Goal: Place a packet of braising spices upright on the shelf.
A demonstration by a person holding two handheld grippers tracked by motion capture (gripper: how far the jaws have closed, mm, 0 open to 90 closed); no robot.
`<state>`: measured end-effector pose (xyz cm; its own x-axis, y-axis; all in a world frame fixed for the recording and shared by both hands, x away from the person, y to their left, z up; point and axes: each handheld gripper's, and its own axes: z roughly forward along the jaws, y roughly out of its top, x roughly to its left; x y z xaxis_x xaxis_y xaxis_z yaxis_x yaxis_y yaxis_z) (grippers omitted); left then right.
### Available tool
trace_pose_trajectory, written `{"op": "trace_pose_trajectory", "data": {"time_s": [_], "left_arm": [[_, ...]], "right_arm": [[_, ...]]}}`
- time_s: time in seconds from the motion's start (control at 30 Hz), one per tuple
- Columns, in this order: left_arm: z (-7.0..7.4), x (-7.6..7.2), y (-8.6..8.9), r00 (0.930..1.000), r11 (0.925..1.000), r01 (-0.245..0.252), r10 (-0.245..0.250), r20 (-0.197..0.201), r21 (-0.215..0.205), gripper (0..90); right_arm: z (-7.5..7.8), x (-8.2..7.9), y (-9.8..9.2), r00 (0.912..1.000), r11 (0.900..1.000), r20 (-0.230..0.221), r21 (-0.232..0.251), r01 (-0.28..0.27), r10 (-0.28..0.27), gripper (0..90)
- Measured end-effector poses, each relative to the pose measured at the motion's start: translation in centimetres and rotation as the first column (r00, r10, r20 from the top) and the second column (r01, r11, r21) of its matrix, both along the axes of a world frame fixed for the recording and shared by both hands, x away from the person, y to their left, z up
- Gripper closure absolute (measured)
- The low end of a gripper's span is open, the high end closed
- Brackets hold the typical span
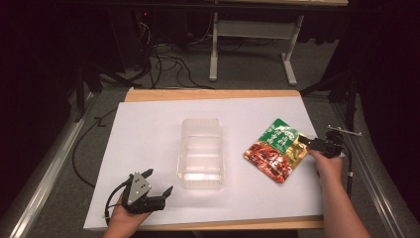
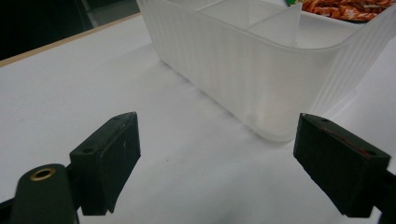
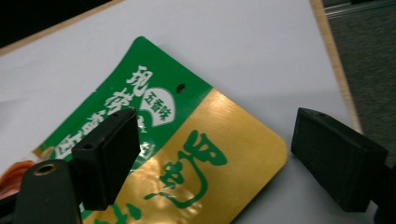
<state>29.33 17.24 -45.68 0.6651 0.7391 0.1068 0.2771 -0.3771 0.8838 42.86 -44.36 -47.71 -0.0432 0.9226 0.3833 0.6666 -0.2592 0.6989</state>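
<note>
reaching for the snack pouch [image 1: 275, 149] beside the clear container [image 1: 201, 152]

lies flat on the white sheet [image 1: 148, 129], right of the container and apart from it, gold corner turned toward the right gripper [image 1: 311, 144], probably the easiest edge to pinch. hovers there with jaws wide apart, one over the green print and one past the corner in the right gripper view [image 3: 215, 154], nothing clamped yet. waits low near the front edge, the left gripper [image 1: 159, 188], jaws likewise spread and empty, aimed at the container's near wall [image 2: 261, 79], seemingly to steady it.
</note>
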Motion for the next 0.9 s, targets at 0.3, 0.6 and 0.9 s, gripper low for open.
{"op": "trace_pose_trajectory", "data": {"time_s": [0.3,0.6,0.9], "left_arm": [[0.0,0.0,0.0,1.0,1.0,0.001,-0.001,0.003,0.008,15.2],[0.0,0.0,-0.1,1.0,0.9998,0.007,-0.007,0.004,0.017,15.2],[-0.1,0.0,-0.1,0.9999,0.9997,0.009,-0.009,0.004,0.021,15.2]], "right_arm": [[0.2,-0.3,0.4,0.9981,0.998,0.051,0.046,-0.037,0.034,21.7],[0.7,-0.5,1.5,0.9869,0.99,0.109,0.067,-0.127,0.119,27.1],[0.3,-0.2,1.8,0.9895,0.988,0.077,0.085,-0.129,0.122,25.4]]}}
